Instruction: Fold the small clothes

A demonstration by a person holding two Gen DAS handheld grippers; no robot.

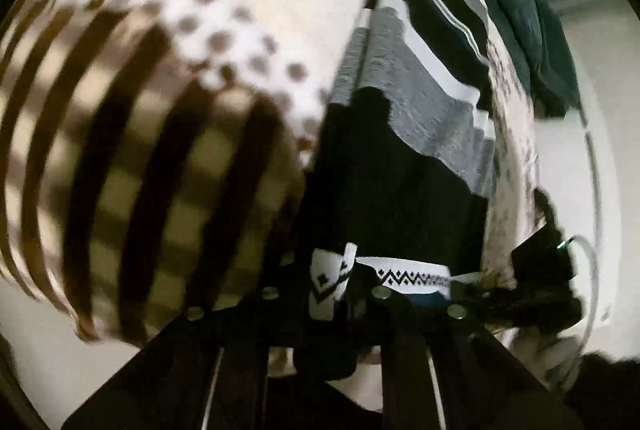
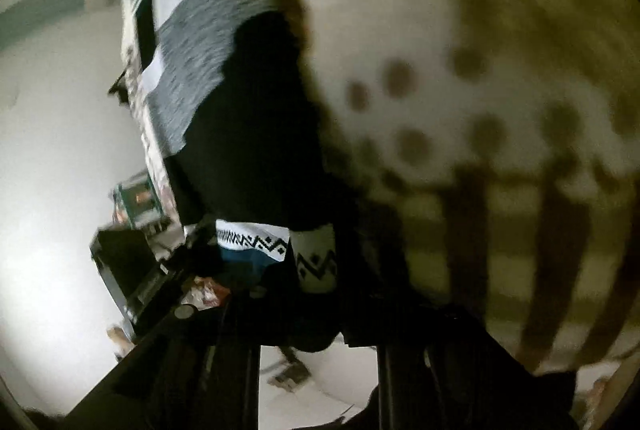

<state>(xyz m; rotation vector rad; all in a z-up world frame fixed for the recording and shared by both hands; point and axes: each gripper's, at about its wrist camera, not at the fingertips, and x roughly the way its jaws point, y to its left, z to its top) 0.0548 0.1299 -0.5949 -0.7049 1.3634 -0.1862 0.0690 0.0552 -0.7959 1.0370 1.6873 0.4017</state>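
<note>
A small black garment point(image 1: 400, 189) with a white waistband printed with a black zigzag point(image 1: 412, 276) hangs stretched between my two grippers. My left gripper point(image 1: 332, 294) is shut on one end of the waistband, its fingers dark below it. In the right wrist view the same black garment point(image 2: 256, 133) and its waistband point(image 2: 252, 240) show, and my right gripper point(image 2: 316, 270) is shut on the other end. The opposite gripper shows dark at the right edge point(image 1: 544, 270) and at the left point(image 2: 128, 270). Both views are blurred.
The bed or table wears a white cloth with brown dots and stripes point(image 1: 160, 109), also in the right wrist view point(image 2: 480, 109). Folded grey, white and navy striped clothes point(image 1: 424, 77) lie beyond the held garment. A dark teal garment point(image 1: 520, 29) lies further back.
</note>
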